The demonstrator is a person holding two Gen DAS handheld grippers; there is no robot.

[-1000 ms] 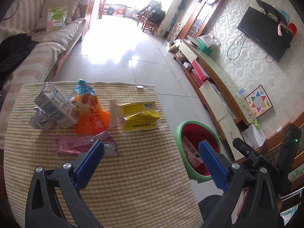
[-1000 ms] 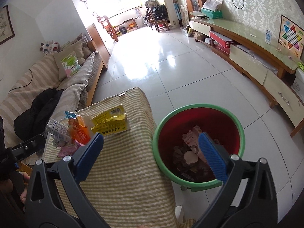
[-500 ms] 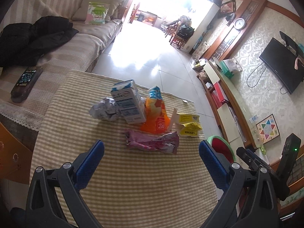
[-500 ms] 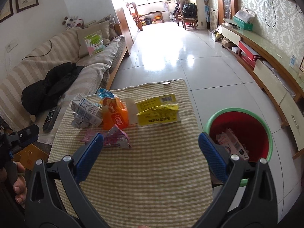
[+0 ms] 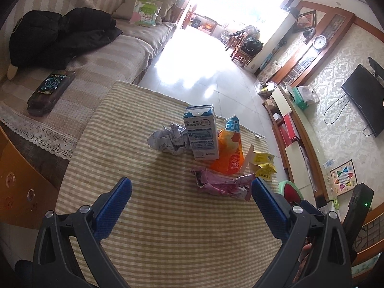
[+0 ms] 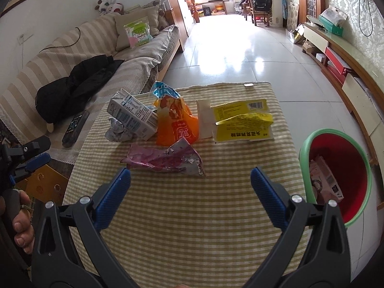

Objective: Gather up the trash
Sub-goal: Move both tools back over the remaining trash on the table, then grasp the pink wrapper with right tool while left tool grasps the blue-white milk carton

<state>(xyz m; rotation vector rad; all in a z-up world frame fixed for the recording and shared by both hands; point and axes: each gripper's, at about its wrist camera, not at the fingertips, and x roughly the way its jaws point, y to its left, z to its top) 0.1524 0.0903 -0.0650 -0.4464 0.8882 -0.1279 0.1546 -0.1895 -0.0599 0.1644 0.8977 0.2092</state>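
Left wrist view: the left gripper (image 5: 190, 192) hangs over the bench (image 5: 120, 124), whose cloth is woven in tan and cream checks. Its ribbed blue fingers (image 5: 112, 206) are wide apart and hold nothing. At 12 o'clock from them the trash sits in a cluster: a crumpled grey paper ball (image 5: 168, 139), touching an upright boxy carton (image 5: 201, 132), then a glossy orange bag (image 5: 230, 153) peaked like a cone. A flattened purple foil wrapper (image 5: 220, 183) lies nearest, at 1 o'clock. A creased yellow box (image 5: 262, 165) is at 2 o'clock. Part of a green-rimmed red bin (image 5: 289, 188) shows past the bench edge.

Right wrist view: the right gripper (image 6: 190, 181) is likewise spread and empty, with the wrapper (image 6: 165, 159) just ahead at 11 o'clock. The carton (image 6: 132, 115) appears tilted here, perhaps from lens warp. The round plastic bin (image 6: 336, 175) stands on the floor at 3 o'clock, with packaging inside. At 9 o'clock a hand (image 6: 20, 218) grips a handle.
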